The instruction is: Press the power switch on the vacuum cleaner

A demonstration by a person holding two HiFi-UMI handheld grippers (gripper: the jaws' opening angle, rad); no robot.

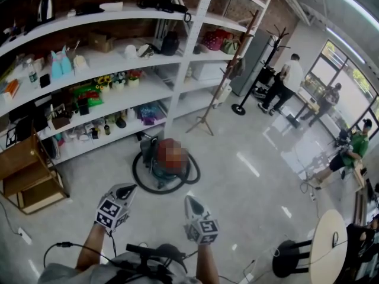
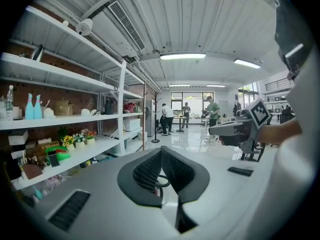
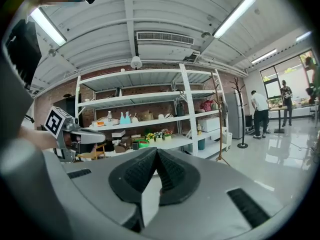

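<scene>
**Head view.** Both tools are held low and point forward. The left tool (image 1: 125,189) and the right tool (image 1: 190,203) each have their jaws pressed together with nothing in them. Ahead of their tips, well apart from both and roughly between their lines, a squat canister vacuum cleaner with a dark teal body and a black hose looped round it (image 1: 160,175) sits on the glossy pale floor (image 1: 249,188). White metal shelving (image 1: 177,81) stands beyond it. The power switch cannot be made out from here, and part of the top is under a mosaic patch.

**Left gripper view.** The left tool (image 2: 161,156) shows its ribbed dark pads meeting along one ridge, so it is closed and empty. The right tool (image 2: 245,129) hangs off to its right.

**Right gripper view.** The right tool (image 3: 156,154) is likewise closed on nothing. The left tool (image 3: 75,134) is off to its left.

**Handling.** The canister looks rigid and fairly heavy, but it may roll on its wheels. A switch of this kind is likely stiff and sprung. No grip is needed. A closed tip pushed straight down on the switch, rather than sideways, should keep the body from sliding. The soft hose is best avoided.
</scene>
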